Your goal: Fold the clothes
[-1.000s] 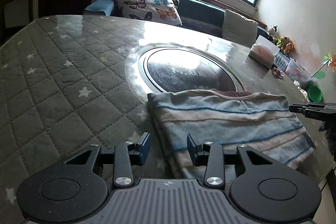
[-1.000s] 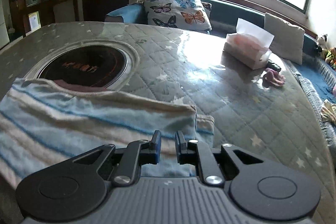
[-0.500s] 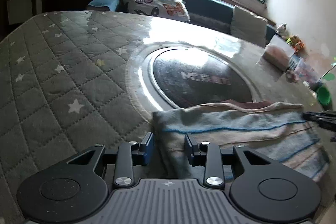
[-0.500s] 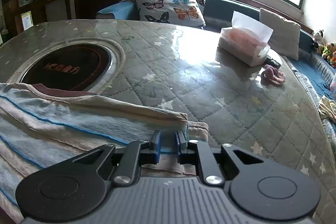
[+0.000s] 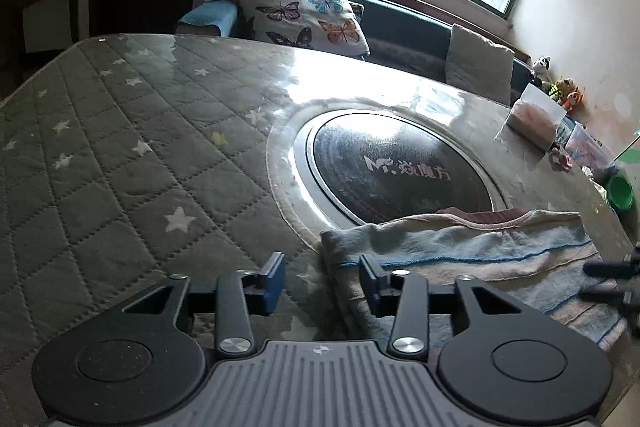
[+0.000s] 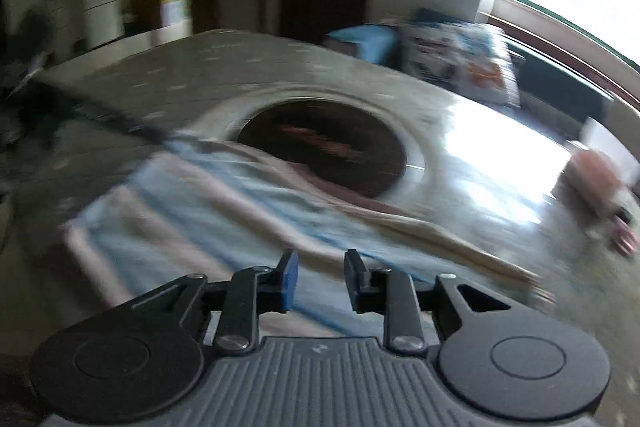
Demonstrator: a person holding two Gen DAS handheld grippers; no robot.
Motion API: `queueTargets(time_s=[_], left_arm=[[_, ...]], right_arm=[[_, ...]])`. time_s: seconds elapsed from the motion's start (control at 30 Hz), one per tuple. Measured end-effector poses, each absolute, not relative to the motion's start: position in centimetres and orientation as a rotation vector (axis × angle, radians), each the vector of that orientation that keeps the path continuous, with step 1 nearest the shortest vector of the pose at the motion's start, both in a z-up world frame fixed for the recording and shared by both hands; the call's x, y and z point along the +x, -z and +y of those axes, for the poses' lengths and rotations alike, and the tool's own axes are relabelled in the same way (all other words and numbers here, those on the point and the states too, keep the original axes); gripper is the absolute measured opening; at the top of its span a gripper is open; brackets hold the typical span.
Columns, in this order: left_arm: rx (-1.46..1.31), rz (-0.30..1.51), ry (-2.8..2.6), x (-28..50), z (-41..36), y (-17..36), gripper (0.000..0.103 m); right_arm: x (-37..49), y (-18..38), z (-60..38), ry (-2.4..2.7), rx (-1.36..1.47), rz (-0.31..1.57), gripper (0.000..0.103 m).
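A folded garment (image 5: 480, 259) with blue, cream and pink stripes lies on the quilted table, its far edge overlapping the round black cooktop. It also shows, blurred, in the right wrist view (image 6: 224, 211). My left gripper (image 5: 322, 281) is open and empty, its jaws straddling the garment's near left corner just above the cloth. My right gripper (image 6: 318, 277) is open and empty above the garment's near edge; it shows in the left wrist view (image 5: 612, 283) as dark fingers at the right edge.
The table (image 5: 120, 147) has a grey star-quilted cover under clear plastic, with a round black cooktop (image 5: 400, 167) set in it. A tissue box (image 5: 534, 115), a small pink item (image 5: 562, 161) and a green bowl (image 5: 620, 191) are at the far right. A sofa with a butterfly cushion (image 5: 304, 17) stands behind.
My right gripper has opened, let go of the garment and swung left quickly, blurring its view. My left gripper has opened wider and drawn back toward the garment's left corner.
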State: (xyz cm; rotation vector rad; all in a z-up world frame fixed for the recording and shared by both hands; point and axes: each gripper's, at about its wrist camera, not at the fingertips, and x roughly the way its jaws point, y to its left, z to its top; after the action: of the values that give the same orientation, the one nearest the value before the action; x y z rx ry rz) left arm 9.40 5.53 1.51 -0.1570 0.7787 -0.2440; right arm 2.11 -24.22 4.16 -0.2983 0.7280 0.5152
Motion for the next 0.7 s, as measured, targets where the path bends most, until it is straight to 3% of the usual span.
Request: queueTargets(time_s=[0.27, 0.5, 0.67, 0.7], left_arm=[[-0.205, 0.782, 0.233, 8.3, 7.7, -1.7, 0.062], [-0.261, 0.799, 0.271, 7.4, 8.6, -1.0, 0.066], [-0.298, 0.83, 0.344, 6.8, 8.2, -0.3, 0.067], [-0.311, 0.839, 0.354, 6.7, 8.2, -0.2, 0.067]], right_arm=[[-1.3, -4.2, -14.6, -0.782, -0.392, 0.721, 0.033], [-3.8, -2.6, -8.1, -0.905, -0.516, 0.752, 0.036], [-3.8, -1.3, -6.2, -0.86, -0.533, 0.793, 0.034], [-3.8, -1.2, -6.0, -0.844, -0.536, 0.795, 0.027]])
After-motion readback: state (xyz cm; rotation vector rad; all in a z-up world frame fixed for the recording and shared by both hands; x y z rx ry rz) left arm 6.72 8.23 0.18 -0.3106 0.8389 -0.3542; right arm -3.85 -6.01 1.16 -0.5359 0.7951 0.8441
